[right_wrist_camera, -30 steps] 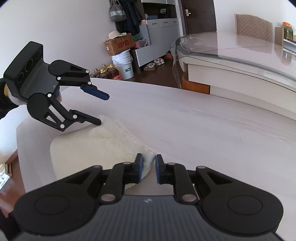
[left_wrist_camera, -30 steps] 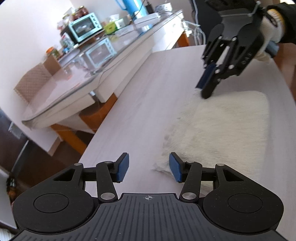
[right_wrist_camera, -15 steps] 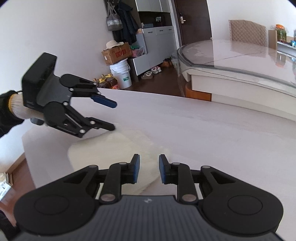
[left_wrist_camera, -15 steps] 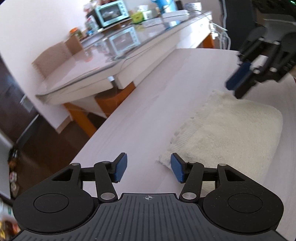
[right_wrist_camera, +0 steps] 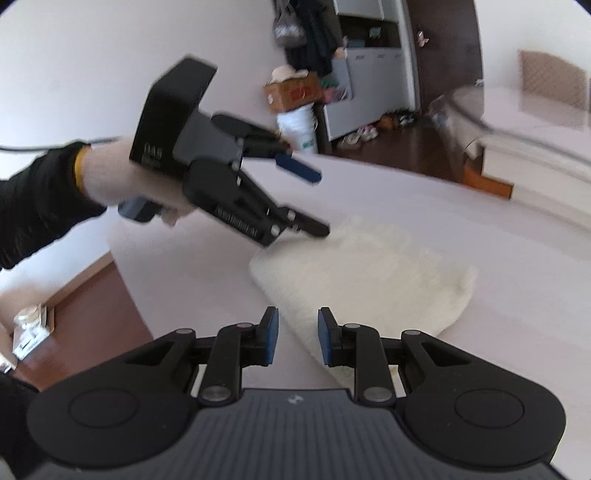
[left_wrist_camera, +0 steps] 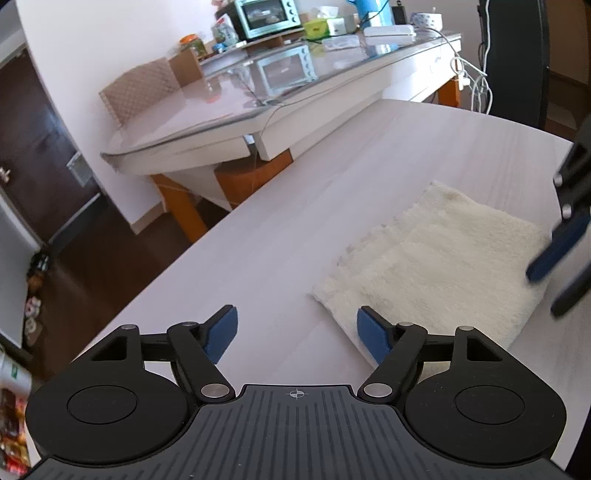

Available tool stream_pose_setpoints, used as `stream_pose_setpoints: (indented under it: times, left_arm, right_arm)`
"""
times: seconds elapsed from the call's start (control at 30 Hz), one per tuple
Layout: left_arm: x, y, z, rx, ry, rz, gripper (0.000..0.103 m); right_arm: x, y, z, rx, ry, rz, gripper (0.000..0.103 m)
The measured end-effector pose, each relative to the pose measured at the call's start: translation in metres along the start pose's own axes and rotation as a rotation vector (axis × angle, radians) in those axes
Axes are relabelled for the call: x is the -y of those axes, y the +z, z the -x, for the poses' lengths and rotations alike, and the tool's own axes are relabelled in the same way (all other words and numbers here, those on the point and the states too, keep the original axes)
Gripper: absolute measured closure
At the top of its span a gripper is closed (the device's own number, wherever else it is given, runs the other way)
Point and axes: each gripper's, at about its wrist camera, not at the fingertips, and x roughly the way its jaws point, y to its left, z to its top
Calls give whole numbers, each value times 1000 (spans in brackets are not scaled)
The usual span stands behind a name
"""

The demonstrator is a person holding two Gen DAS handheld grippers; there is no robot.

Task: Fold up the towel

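Pale, wood-grained laminate forms the large rounded table (left_wrist_camera: 295,206) on which everything rests, and behind it a glass-topped side table (left_wrist_camera: 207,110) is seen carrying a mint-green toaster oven (left_wrist_camera: 264,16). On the pale table the cream, fluffy terry towel (left_wrist_camera: 436,266) lies already folded into a thick rectangle — layered edges are stepped along one side.

From the black left hand-held gripper (left_wrist_camera: 297,332) the towel lies ahead and to the right, its long axis running away from the camera toward the far right; only its near corner sits just beside the right-hand blue pad (left_wrist_camera: 373,338). The left gripper's jaws are opening, and nothing is caught between them — bare tabletop shows in the gap.

The black right hand-held gripper (right_wrist_camera: 295,336) is held over the towel's opposite end, its jaws parted narrowly with no cloth pinched; the towel's edge passes under the gap. Both grippers are judged about equally near, each at its own end.

A white-gloved hand (right_wrist_camera: 110,177) in a black sleeve is seen carrying the left gripper, on whose body pale lettering — seemingly "DAS" — is printed; the smaller writing on its finger link is too blurred to be read.
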Motion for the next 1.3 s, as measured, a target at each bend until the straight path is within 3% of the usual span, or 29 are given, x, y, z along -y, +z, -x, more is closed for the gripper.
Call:
stream_pose_setpoints:
  times: [0.1, 0.53, 0.8, 0.93, 1.07, 1.17, 1.23, 1.3]
  left_arm:
    - [-2, -2, 1, 13, -4, 41, 16]
    - [27, -6, 34, 63, 5, 132, 14]
    - [56, -17, 40, 55, -24, 174, 14]
    - [66, -25, 37, 42, 5, 167, 14]
    - [71, -31, 35, 37, 14, 187, 13]
    - [73, -31, 37, 37, 32, 207, 12]
    - [73, -31, 45, 48, 58, 232, 10]
    - [72, -32, 52, 61, 70, 262, 10]
  right_arm:
    - [9, 2, -7, -12, -7, -12, 77]
    - [43, 10, -8, -32, -165, 70, 72]
    - [53, 13, 1, 89, -182, -16, 71]
    - [51, 4, -12, 63, -253, 18, 72]
    - [48, -2, -23, 41, -278, 62, 69]
    - [51, -2, -15, 73, -272, 16, 69]
    - [55, -1, -1, 119, -262, -64, 65]
    - [58, -2, 8, 144, -261, -131, 52]
